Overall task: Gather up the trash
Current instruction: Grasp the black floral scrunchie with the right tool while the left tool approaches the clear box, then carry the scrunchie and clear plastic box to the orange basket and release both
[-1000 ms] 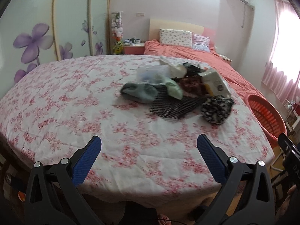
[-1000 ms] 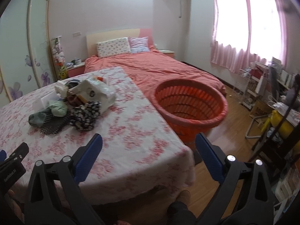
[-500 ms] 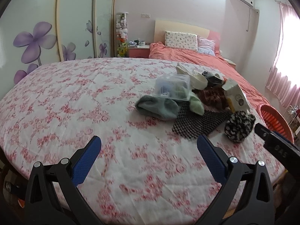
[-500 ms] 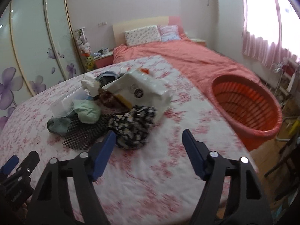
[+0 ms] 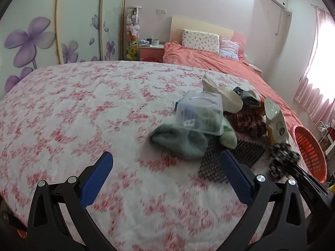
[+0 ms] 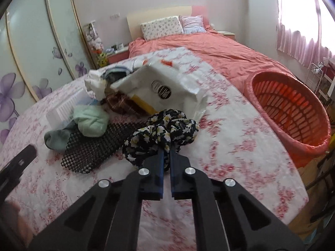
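A heap of items lies on the flowered bedspread [image 5: 83, 108]: a clear plastic box [image 5: 199, 113], green cloths [image 5: 180, 140], a black mesh mat [image 5: 230, 161], a white package [image 6: 167, 87] and a black flowered cloth [image 6: 161, 133]. My right gripper [image 6: 165, 152] is shut on the near edge of the black flowered cloth, which also shows in the left wrist view [image 5: 280, 159]. My left gripper [image 5: 165, 167] is open and empty, just short of the green cloths. An orange basket [image 6: 293, 108] stands at the bed's right side.
A second bed with an orange cover [image 6: 209, 48] and pillows lies behind. A wardrobe with purple flowers [image 5: 41, 37] fills the left wall. A small nightstand [image 5: 150, 50] stands by the headboard. Shelves and clutter [image 6: 322, 79] stand at the far right by the window.
Both grippers moved forward to the heap. My right gripper went from wide open to shut on the black flowered cloth. My left gripper stayed open.
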`<act>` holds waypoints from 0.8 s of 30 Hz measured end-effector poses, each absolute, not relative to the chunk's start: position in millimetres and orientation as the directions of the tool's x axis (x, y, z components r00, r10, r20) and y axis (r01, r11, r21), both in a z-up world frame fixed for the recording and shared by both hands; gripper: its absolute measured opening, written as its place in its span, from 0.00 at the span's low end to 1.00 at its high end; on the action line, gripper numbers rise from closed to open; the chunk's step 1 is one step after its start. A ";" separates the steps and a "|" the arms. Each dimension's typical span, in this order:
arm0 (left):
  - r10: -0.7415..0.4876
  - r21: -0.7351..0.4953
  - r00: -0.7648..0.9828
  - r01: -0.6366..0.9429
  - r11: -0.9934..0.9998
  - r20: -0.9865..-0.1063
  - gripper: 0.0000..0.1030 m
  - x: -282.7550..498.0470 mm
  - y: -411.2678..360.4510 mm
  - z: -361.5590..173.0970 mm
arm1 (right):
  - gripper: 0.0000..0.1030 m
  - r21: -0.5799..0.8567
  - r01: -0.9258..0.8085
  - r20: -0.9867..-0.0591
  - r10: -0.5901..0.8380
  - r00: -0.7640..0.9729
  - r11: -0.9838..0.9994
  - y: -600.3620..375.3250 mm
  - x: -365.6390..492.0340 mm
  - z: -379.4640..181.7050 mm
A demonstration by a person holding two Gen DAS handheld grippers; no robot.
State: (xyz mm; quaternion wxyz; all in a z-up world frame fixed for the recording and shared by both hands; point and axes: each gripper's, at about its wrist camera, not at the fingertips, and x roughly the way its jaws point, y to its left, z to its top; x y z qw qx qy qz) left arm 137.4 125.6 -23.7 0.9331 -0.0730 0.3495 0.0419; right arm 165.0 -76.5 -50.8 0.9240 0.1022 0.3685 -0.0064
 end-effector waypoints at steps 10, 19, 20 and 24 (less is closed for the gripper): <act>0.030 -0.071 0.746 -0.103 0.992 -0.666 0.98 192.3 108.8 -20.1 | 0.05 0.187 0.088 -0.637 0.053 0.769 0.978 -109.6 135.1 -23.2; 0.023 -0.052 0.703 -0.085 0.995 -0.711 0.98 224.7 98.5 -29.5 | 0.05 0.179 0.093 -0.641 0.045 0.766 0.979 -117.8 135.5 -26.2; 0.013 -0.061 0.698 -0.082 0.995 -0.716 0.98 227.6 99.3 -30.6 | 0.05 0.177 0.096 -0.643 0.041 0.765 0.979 -118.9 135.9 -27.2; -0.028 -0.090 0.682 -0.055 0.994 -0.731 0.88 234.2 99.4 -33.1 | 0.05 0.178 0.109 -0.649 0.034 0.760 0.978 -123.7 136.4 -28.8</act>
